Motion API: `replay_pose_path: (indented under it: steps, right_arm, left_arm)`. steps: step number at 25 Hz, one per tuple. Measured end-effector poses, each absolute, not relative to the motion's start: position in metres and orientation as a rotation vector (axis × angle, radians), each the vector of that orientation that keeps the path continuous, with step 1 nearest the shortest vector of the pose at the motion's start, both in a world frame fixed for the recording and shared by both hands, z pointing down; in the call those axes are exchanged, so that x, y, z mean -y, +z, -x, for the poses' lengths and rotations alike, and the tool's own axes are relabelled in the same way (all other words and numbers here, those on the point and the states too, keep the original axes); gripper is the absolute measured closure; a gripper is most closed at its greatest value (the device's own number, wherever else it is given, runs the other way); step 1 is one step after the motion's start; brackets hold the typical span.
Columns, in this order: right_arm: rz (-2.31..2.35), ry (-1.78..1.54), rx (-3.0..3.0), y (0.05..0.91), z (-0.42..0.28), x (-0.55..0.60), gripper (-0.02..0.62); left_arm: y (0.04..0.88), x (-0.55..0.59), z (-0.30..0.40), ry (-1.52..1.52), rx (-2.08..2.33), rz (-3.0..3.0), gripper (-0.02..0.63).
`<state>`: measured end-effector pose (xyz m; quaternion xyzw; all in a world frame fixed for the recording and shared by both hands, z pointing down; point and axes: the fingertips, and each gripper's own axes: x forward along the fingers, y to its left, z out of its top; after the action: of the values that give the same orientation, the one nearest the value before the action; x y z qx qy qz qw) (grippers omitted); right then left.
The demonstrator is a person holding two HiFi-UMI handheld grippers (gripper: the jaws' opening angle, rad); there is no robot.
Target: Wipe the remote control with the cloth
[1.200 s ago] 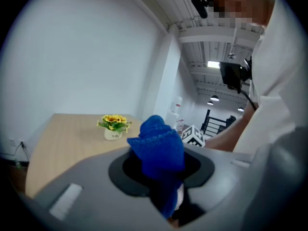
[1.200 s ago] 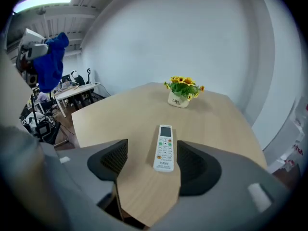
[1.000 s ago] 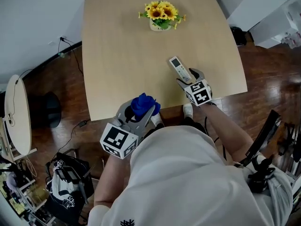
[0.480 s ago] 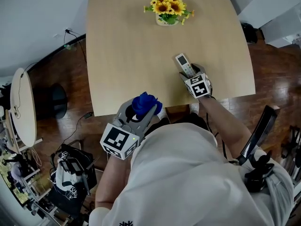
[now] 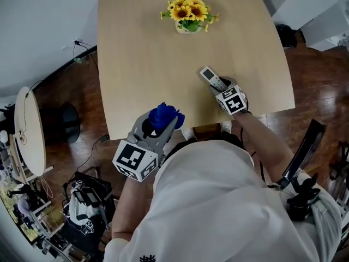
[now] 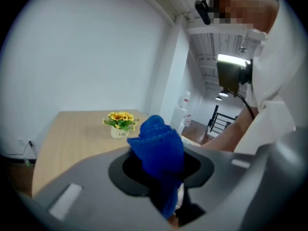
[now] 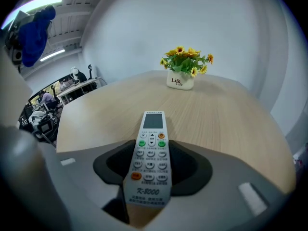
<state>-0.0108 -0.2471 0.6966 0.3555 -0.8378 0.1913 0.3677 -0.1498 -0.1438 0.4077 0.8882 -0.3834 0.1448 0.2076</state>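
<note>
The white remote control (image 5: 209, 77) lies on the wooden table (image 5: 142, 53) near its front right edge. Its near half sits between the jaws of my right gripper (image 5: 221, 87). In the right gripper view the remote (image 7: 151, 148) has its buttons facing up. My right gripper (image 7: 150, 166) is closing onto it, with the pads against its sides. The left gripper (image 5: 159, 125) hovers over the table's front edge, left of the remote and apart from it. It is shut on a bunched blue cloth (image 5: 164, 115). The cloth (image 6: 158, 146) sticks up out of the left gripper (image 6: 162, 172).
A small white pot of sunflowers (image 5: 188, 14) stands at the table's far side, well beyond the remote. A round side table (image 5: 24, 130) and a black bag (image 5: 82, 206) are on the floor at the left. A dark chair frame (image 5: 305, 146) is at the right.
My right gripper has come down and forward over the near end of the remote, and its jaws now hug it. The left gripper with the cloth has drifted slightly.
</note>
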Motion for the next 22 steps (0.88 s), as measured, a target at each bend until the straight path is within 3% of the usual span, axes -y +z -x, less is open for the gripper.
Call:
replay_pose_path:
  steps: [8, 15, 22]
  right_arm:
    - [-0.704, 0.365, 2.241, 0.621, 0.006, 0.231, 0.377]
    - [-0.501, 0.148, 2.342, 0.518, 0.028, 0.219, 0.377]
    - [-0.388, 0.069, 2.394, 0.470, 0.043, 0.207, 0.377]
  left_arm:
    - [0.395, 0.171, 0.131, 0.337, 1.062, -2.553, 0.462]
    - [0.376, 0.194, 0.048, 0.272, 0.908, -2.710, 0.462]
    - [0.379, 0.211, -0.013, 0.298, 0.831, -2.803, 0.462]
